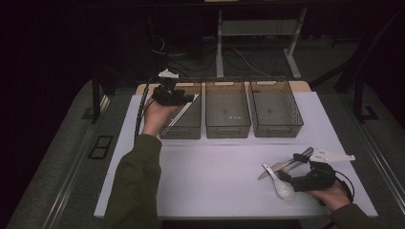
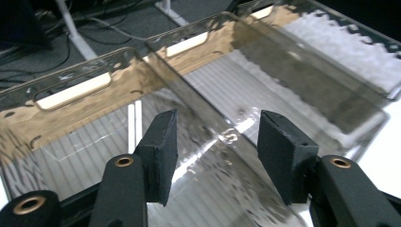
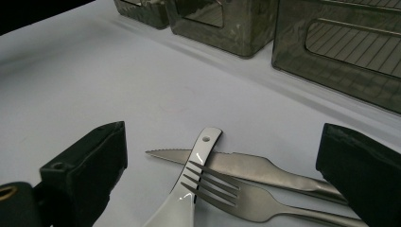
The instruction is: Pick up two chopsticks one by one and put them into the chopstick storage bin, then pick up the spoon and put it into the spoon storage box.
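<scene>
On the left, the left hand-held gripper (image 1: 177,98) hovered above the left bin (image 1: 187,125) of three smoky clear bins set in a row at the far side of the bench (image 1: 215,181). Its jaws stood partly apart with nothing between them, as the left gripper view showed, looking down past the pads at the bin wall. A long pale utensil (image 1: 179,113), too thin to identify, lay slanted inside that bin. The middle bin (image 1: 227,114) and the right bin (image 1: 276,112) looked empty.

On the right, near the front edge, lay the remaining cutlery in a small overlapping pile: a white spoon (image 3: 189,189), a fork (image 3: 236,194) and a knife (image 3: 246,165). In the right gripper view the spoon's handle crossed over the knife blade, and the fork's tines rested on the spoon handle. The right hand-held gripper (image 3: 222,175) sat low over the pile with its jaws wide open on either side of it, gripping nothing.

The work appeared to be sorting cutlery into the bins, and the step in hand was probably a pick from this pile. Doing it well would call for choosing the topmost piece, likely the fork, since lifting anything beneath would drag the others. The pads should close across a narrow handle, away from the overlap, low enough against the bench to catch the thin metal without scraping. Lifting straight up before travelling toward a bin would keep the spoon and knife from being swept along.
</scene>
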Demonstrator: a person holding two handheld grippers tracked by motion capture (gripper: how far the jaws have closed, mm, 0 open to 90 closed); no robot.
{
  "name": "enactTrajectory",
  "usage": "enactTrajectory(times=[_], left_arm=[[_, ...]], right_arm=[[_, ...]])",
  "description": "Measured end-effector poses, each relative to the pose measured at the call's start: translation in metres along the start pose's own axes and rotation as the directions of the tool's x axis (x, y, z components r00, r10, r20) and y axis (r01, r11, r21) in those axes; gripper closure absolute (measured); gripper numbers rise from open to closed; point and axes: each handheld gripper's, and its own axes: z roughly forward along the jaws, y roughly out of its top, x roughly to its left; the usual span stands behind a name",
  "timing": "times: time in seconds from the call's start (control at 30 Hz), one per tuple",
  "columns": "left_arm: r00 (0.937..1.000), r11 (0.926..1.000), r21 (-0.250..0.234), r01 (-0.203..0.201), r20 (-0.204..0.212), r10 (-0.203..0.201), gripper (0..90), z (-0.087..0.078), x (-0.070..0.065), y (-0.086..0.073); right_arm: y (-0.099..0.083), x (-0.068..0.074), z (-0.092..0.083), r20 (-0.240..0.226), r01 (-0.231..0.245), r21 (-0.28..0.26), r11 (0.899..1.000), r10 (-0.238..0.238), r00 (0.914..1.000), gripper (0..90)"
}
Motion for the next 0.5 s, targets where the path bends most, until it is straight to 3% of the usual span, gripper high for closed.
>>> enactTrajectory(times=[0.17,0.5], left_arm=[[0.9995,0.9991,-0.041,0.006,0.031,-0.005,43.4,-0.013,-0.014,-0.009],[0.9961,0.9971,-0.066,-0.038,0.077,0.043,35.6,-0.034,-0.036,-0.037]], right_arm=[[0.0,0.0,-0.001,0.0,0.003,0.003,1.0,-0.003,1.0,2.8],[0.0,-0.001,0.0,-0.002,0.003,0.007,1.0,-0.002,1.0,2.8]])
